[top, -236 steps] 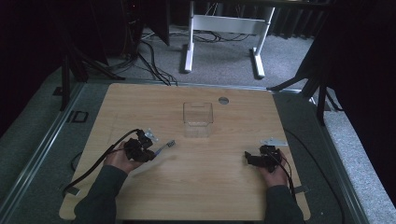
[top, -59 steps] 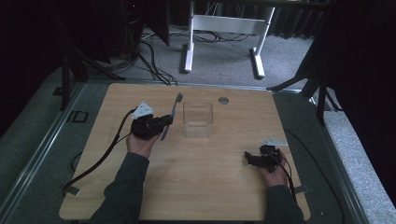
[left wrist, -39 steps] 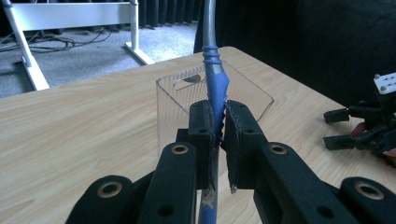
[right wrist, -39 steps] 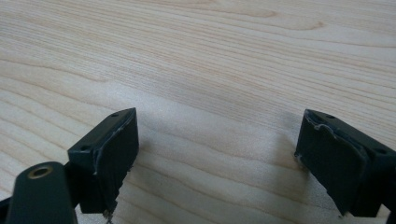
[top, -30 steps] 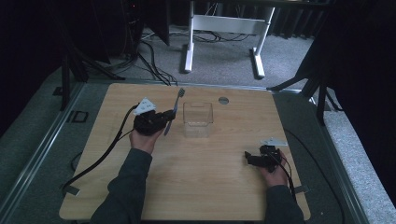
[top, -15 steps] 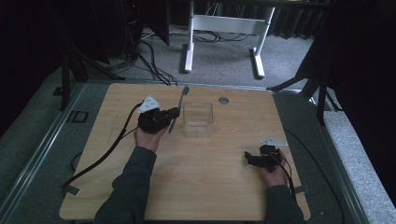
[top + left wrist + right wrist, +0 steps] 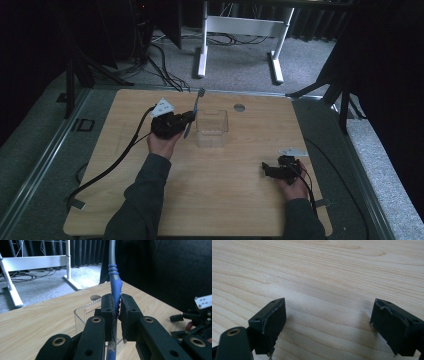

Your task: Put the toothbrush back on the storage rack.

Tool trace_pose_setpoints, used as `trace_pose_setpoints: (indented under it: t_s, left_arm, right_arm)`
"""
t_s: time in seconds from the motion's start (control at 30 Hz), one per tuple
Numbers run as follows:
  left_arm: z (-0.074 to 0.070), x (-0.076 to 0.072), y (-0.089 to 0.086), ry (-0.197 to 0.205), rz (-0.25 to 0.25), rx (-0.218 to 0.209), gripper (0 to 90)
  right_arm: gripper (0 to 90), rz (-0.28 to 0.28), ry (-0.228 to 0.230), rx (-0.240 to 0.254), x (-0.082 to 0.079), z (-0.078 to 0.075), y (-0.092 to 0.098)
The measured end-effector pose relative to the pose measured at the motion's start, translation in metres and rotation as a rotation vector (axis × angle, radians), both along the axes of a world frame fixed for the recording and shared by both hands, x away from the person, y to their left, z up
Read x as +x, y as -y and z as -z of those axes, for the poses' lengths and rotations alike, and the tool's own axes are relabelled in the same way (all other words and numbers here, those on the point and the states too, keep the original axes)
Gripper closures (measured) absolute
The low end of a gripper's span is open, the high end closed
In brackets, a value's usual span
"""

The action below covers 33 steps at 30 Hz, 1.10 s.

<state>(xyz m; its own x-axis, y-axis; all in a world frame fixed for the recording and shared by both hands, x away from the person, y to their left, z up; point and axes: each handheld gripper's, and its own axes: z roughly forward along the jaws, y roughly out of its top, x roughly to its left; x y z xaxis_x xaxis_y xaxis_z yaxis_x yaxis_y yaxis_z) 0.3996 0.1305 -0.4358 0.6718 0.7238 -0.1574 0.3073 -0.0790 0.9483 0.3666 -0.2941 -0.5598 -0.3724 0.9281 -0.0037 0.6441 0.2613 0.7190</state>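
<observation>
My left gripper [image 7: 115, 305] pinching a toothbrush [image 7: 114, 285], its head cut off above, beside the clear box [image 7: 212, 127], my right gripper [image 7: 328, 325] spread over bare table [image 7: 324, 270]

Pale matt wood-grain table [image 7: 240, 200]; clear glossy plastic box [image 7: 212, 125]; ribbed blue-and-grey plastic toothbrush [image 7: 114, 287]; matt black, rough-edged gripper pads [image 7: 274, 322].
</observation>
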Motion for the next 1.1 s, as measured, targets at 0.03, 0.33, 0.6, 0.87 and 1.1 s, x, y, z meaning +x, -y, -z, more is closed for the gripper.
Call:
trace_pose_setpoints:
  t_s: [0.03,0.33,0.6,0.87,1.1]
  left_arm:
    - [0.0,0.0,0.0,-0.001,-0.002,-0.003,81.6]
    - [0.002,0.005,0.001,0.009,0.004,-0.055,81.6]
    - [0.004,0.009,0.005,0.014,0.001,-0.065,81.6]
    - [0.001,0.013,0.013,0.034,0.015,-0.07,81.6]
    - [0.001,0.015,0.017,0.045,0.017,-0.073,81.5]
  right_arm:
    - [12.6,0.0,0.0,0.0,0.0,0.0,0.0]
    - [12.6,0.0,-0.001,0.001,0.0,0.0,0.0]
    - [12.6,-0.002,-0.001,0.002,0.0,0.0,0.0]
    - [12.6,-0.002,-0.001,0.002,0.0,0.0,0.0]
    - [12.6,-0.002,-0.001,0.001,0.0,0.0,0.0]
